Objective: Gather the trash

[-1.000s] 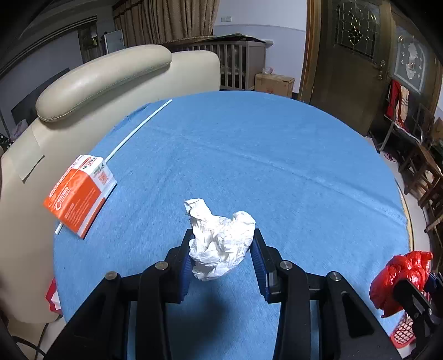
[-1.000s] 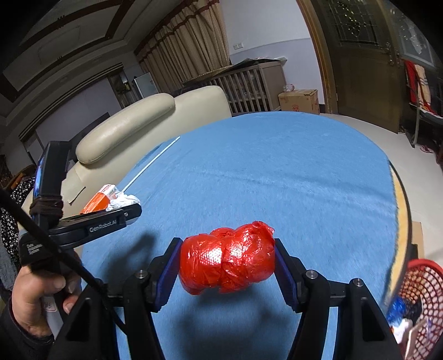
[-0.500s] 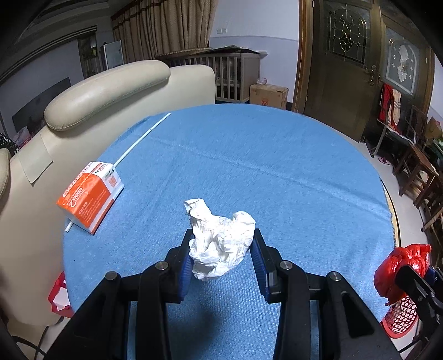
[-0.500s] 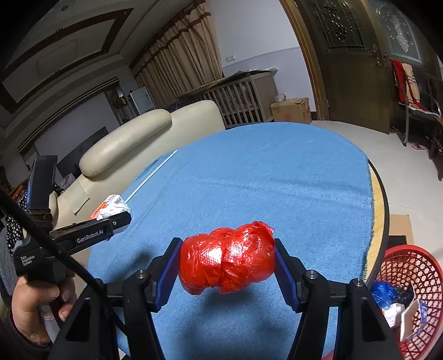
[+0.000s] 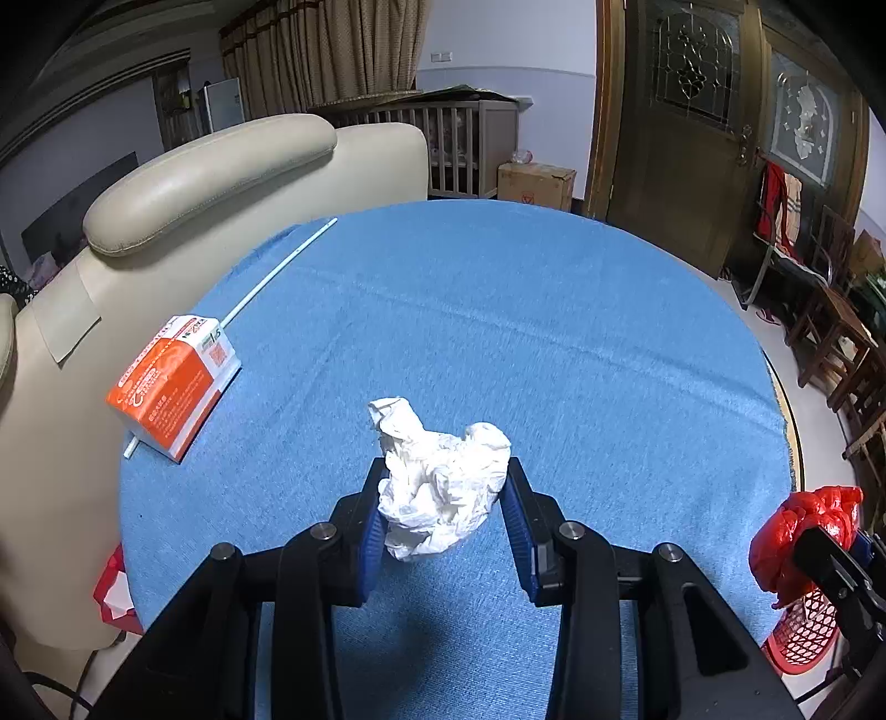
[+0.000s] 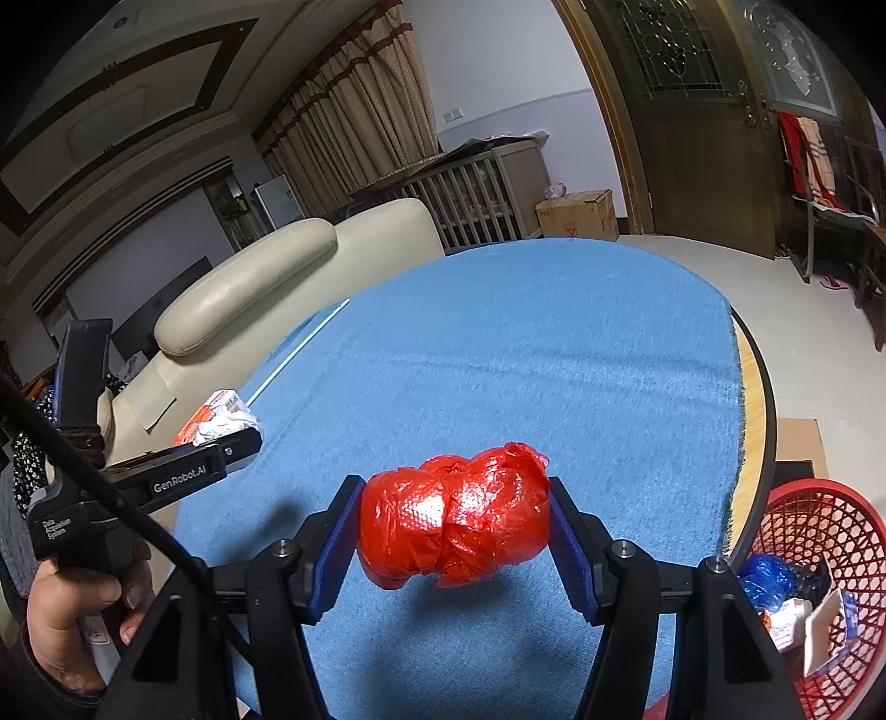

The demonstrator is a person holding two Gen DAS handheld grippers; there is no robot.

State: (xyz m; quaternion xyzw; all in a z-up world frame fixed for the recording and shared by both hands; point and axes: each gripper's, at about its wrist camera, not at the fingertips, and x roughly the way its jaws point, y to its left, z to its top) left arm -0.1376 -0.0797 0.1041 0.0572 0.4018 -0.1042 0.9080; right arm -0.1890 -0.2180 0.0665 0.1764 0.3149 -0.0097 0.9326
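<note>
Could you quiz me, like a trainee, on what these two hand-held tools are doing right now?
1. True or false: the left tool is shut on the crumpled white paper.
2. What does the right tool grip? A) an orange carton B) a red plastic bag wad C) a white straw
3. Fill in: the red basket stands on the ____, beside the table.

Key: 1 true. 2 B: the red plastic bag wad. 3 floor; the orange carton and white straw lie on the blue cloth.

Cream sofa (image 5: 221,183), beige curtains (image 5: 326,50), wooden crib (image 5: 459,144), dark glazed door (image 5: 686,122)
</note>
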